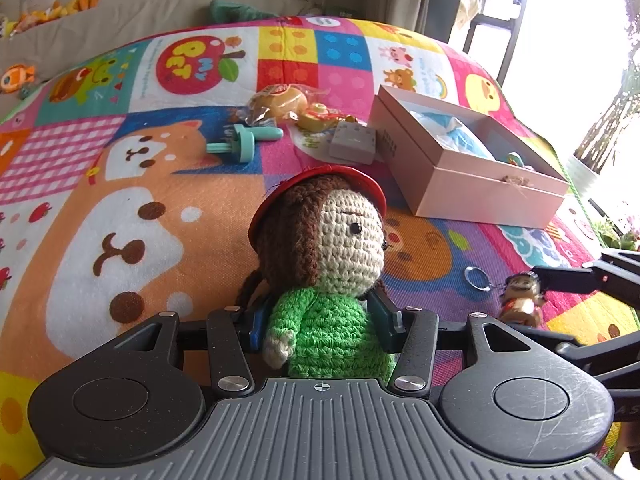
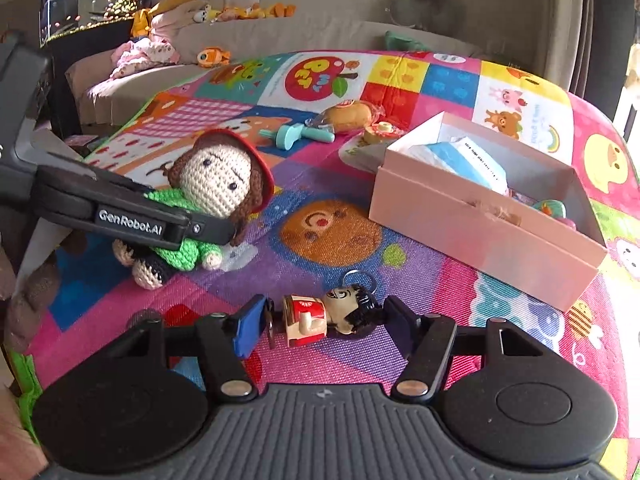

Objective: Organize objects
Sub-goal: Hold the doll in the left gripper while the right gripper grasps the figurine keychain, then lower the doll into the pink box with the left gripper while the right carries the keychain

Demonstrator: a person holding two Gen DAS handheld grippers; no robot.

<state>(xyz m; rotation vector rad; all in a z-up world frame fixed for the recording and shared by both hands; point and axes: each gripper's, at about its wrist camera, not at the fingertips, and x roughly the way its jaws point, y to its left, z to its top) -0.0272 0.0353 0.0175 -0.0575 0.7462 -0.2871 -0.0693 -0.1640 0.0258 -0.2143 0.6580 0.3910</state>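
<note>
The left gripper (image 1: 318,330) is squeezing the yarn doll (image 1: 328,264) around its green body. The right gripper (image 2: 324,326) is sitting around the little keychain man (image 2: 324,318) lying on the colorful mat (image 2: 400,280), not clearly pinching him. The pink box (image 2: 480,224) is sitting open nearby.

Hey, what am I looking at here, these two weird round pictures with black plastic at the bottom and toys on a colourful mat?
Each picture comes from a wide-angle camera on a hand-held gripper, looking along its two fingers. The left gripper is clamped on a crochet doll in green. The right gripper has a small figure keychain between its fingers; whether they are pressing it I cannot tell. On the play mat lie an open pink box, a teal tool, a grey block and wrapped snacks.
</note>
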